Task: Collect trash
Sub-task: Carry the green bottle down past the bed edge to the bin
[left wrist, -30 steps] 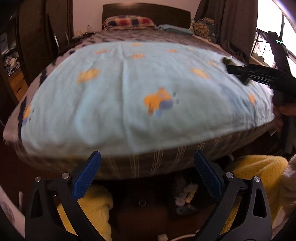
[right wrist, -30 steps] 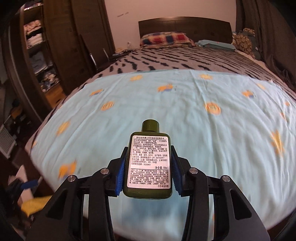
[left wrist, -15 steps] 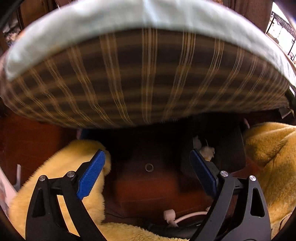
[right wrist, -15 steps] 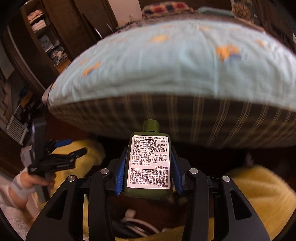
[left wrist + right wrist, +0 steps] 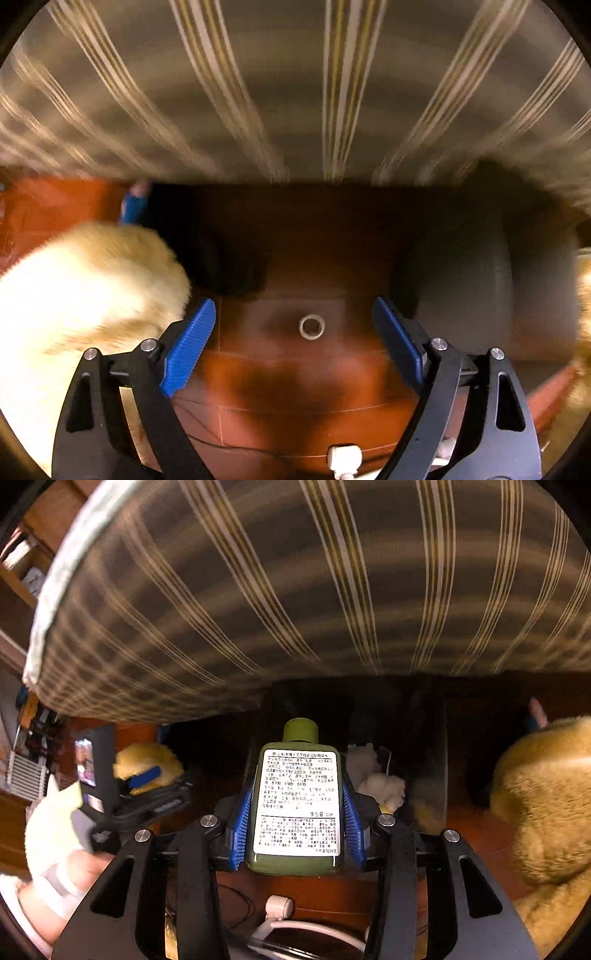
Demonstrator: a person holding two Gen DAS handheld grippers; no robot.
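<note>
Right wrist: bottle (image 5: 297,805) clamped btwn 2 fingers (image 5: 240,827).

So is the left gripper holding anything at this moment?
No, the left gripper stands open, with only floor and a small ring between its pads.

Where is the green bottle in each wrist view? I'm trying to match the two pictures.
Left wrist view: the green bottle is not in it; the left tool is open with nothing between its pads.
Right wrist view: centre, low, the green bottle clamped in the right tool.
Shared landmark: the striped bed side across the top of both.
</note>
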